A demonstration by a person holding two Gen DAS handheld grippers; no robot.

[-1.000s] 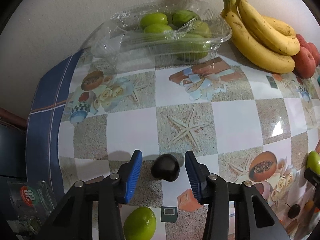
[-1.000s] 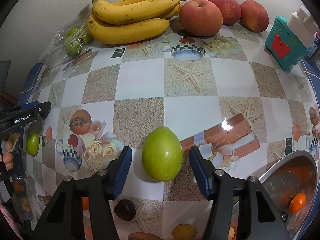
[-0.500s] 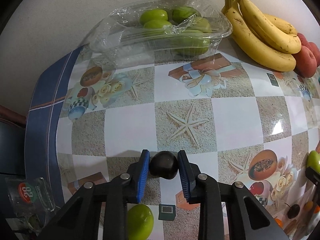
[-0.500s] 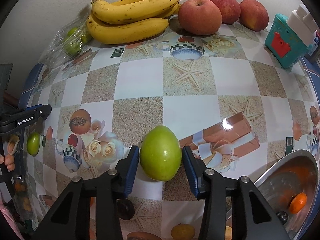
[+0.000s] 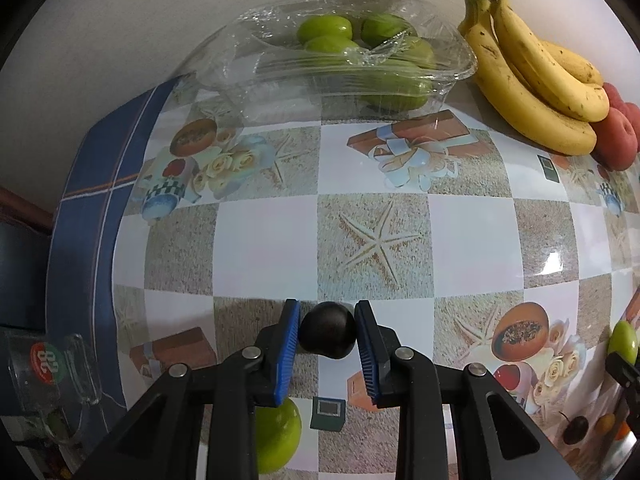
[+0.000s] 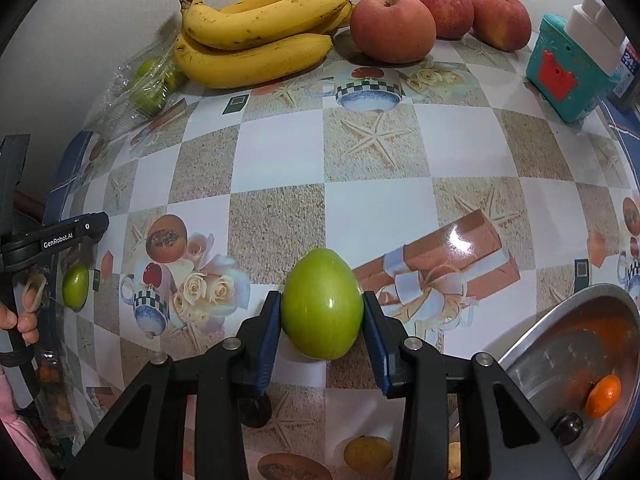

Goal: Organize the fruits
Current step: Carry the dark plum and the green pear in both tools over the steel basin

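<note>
My left gripper [image 5: 328,314] is shut on a small dark plum [image 5: 328,336] resting on the patterned tablecloth. A green fruit [image 5: 278,436] lies just behind its left finger. In the right wrist view, my right gripper [image 6: 321,308] has its jaws closing on a larger egg-shaped green fruit [image 6: 322,312]. Both blue pads touch its sides, and it still sits on the cloth. That same fruit shows at the right edge of the left wrist view [image 5: 623,342].
At the back, by the wall, stand a clear plastic tray [image 5: 460,80] of green fruits, bananas [image 6: 256,40] and red apples [image 6: 392,28]. A metal bowl [image 6: 560,332] holding an orange fruit sits at the right. A teal box [image 6: 568,72] stands far right, a glass [image 5: 52,364] at the left edge.
Both grippers have closed. The left one went from wide open around the plum to pinching it. The right one narrowed until its pads met the green fruit.
</note>
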